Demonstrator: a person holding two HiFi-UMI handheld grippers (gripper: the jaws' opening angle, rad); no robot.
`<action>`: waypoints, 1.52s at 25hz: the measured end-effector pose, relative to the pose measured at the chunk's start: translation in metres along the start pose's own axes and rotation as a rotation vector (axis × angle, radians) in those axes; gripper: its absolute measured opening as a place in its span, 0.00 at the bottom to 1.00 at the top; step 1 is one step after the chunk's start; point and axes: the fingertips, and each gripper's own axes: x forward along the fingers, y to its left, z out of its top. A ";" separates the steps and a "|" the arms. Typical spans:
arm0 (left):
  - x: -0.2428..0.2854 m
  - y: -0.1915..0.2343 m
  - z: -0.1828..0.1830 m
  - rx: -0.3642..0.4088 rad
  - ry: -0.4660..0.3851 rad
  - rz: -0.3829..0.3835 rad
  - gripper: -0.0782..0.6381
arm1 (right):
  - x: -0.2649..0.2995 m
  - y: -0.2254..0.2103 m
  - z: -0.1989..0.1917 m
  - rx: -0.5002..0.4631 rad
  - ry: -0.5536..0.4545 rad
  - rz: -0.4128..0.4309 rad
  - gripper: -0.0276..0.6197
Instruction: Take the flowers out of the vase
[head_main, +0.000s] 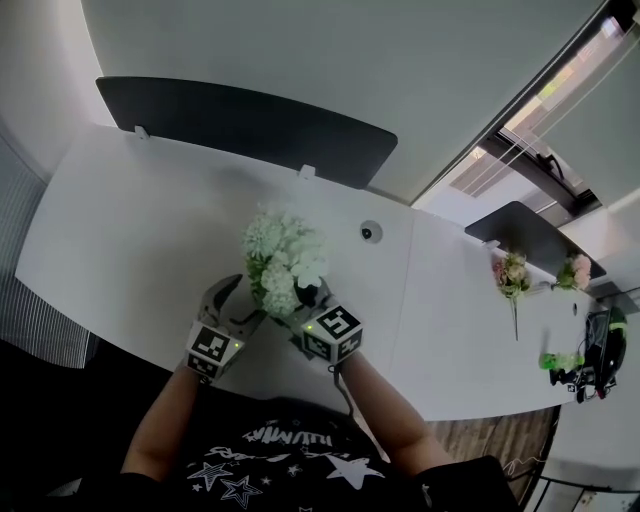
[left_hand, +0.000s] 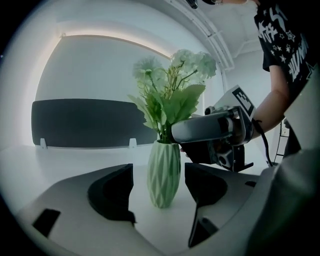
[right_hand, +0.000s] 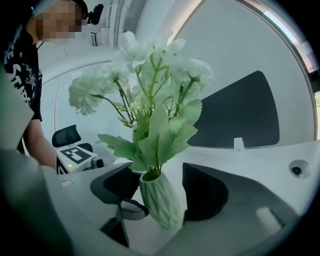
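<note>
A bunch of white and pale green flowers (head_main: 283, 258) stands on the white table (head_main: 130, 230); in the head view the blooms hide the vase. The ribbed pale green vase (left_hand: 164, 172) stands upright between the pads of my left gripper (left_hand: 159, 175), with a gap on each side. My right gripper (right_hand: 159, 187) also has the vase (right_hand: 161, 199) between its wide-set pads, stems and leaves (right_hand: 160, 132) rising above. Both grippers are open. From above, my left gripper (head_main: 238, 303) and right gripper (head_main: 305, 298) flank the bunch from the near side.
Two small pink flower sprigs (head_main: 513, 275) lie at the table's far right, near a green object (head_main: 560, 361). A round cable port (head_main: 371, 231) sits behind the bunch. A dark divider panel (head_main: 250, 125) lines the far edge. An office chair (right_hand: 66, 136) stands beyond.
</note>
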 end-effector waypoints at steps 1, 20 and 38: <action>0.003 -0.001 0.000 0.011 0.004 -0.013 0.54 | 0.001 0.000 0.000 -0.006 0.000 0.003 0.50; 0.025 -0.009 -0.008 0.048 0.064 -0.042 0.49 | 0.002 -0.001 0.002 -0.034 -0.002 -0.020 0.22; 0.023 -0.009 -0.008 0.057 0.050 -0.035 0.46 | -0.001 0.005 0.023 -0.050 -0.066 -0.034 0.16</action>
